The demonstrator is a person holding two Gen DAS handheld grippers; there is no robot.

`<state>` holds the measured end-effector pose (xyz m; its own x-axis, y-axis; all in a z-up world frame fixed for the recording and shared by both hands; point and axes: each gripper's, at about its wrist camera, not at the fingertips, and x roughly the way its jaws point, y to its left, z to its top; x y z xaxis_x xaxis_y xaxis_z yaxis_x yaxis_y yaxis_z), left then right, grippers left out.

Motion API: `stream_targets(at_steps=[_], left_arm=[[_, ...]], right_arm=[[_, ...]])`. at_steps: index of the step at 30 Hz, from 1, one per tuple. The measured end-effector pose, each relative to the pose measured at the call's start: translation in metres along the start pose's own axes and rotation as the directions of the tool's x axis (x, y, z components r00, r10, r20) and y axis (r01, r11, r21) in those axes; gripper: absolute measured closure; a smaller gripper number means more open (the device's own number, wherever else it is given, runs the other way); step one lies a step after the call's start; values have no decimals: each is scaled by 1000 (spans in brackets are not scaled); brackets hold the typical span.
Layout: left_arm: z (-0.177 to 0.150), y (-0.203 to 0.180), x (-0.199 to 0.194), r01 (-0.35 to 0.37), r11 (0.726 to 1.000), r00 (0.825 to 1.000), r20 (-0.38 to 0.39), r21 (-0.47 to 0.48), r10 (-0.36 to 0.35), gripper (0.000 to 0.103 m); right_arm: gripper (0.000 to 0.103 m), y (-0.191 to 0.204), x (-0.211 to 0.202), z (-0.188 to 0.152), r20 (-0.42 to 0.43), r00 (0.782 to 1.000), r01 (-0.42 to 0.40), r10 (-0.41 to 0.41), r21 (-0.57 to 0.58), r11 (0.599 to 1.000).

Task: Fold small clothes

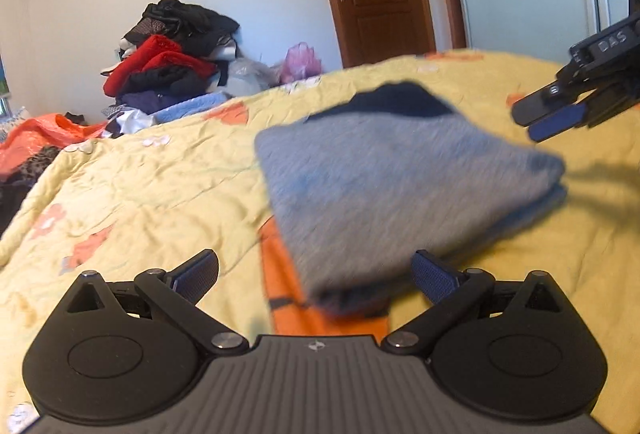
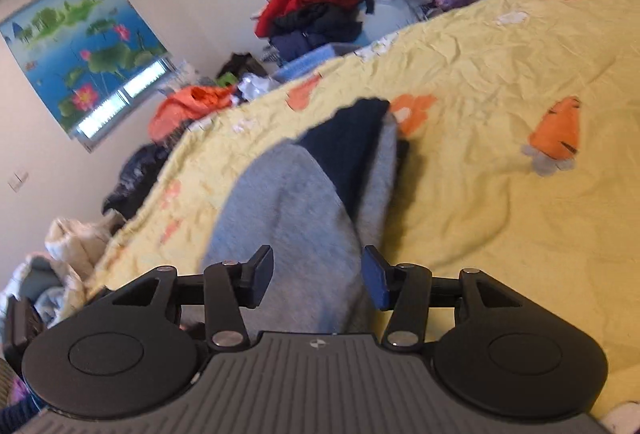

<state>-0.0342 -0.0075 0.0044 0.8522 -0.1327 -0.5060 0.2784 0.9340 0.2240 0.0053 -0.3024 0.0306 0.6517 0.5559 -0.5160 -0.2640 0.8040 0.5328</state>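
Garment place: the folded grey garment (image 1: 400, 190) lay on the yellow quilt (image 1: 160, 170), dark collar end pointing away toward the far edge.
Lie from fingers: straight ahead of both grippers, its long axis running away from the right gripper (image 2: 318, 280).
Nearer hand: the right, by my judgement (cloth ran up between its fingers).
Left gripper (image 1: 316, 276): spread wide, holding nothing, the near hem just ahead of it.
Right gripper: partly parted, pads not pressing the cloth; released.

Folded grey garment (image 1: 404, 190) with navy neckline, flat on yellow quilt (image 1: 160, 186)
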Motion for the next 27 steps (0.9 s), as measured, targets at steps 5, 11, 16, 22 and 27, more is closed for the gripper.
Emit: stream_targets(at_steps=[5,11,16,22,27], left_arm=[[2,3,10,6,1000,999,-36,-23,-6,51],[-1,18,11,6,993,998,-55,-119,-13,93],[-4,17,14,3,992,998,-68,-128,-11,93],[-6,22,15,28,985,997,-66,-171,-40,93],[-7,25,14,44,980,996,-65,-193,-58,93]], right_arm=[[73,5,27,-16,-86,995,39,-43,-49,998],[86,13,10,-15,-88,996,-22,15,-79,997],[89,1,19,-21,-141,990,6,-22,-116,993],[35,-3,3,33,31,997,-74,74,-5,997],[38,-13,48,93,111,993,49,-50,12,999]])
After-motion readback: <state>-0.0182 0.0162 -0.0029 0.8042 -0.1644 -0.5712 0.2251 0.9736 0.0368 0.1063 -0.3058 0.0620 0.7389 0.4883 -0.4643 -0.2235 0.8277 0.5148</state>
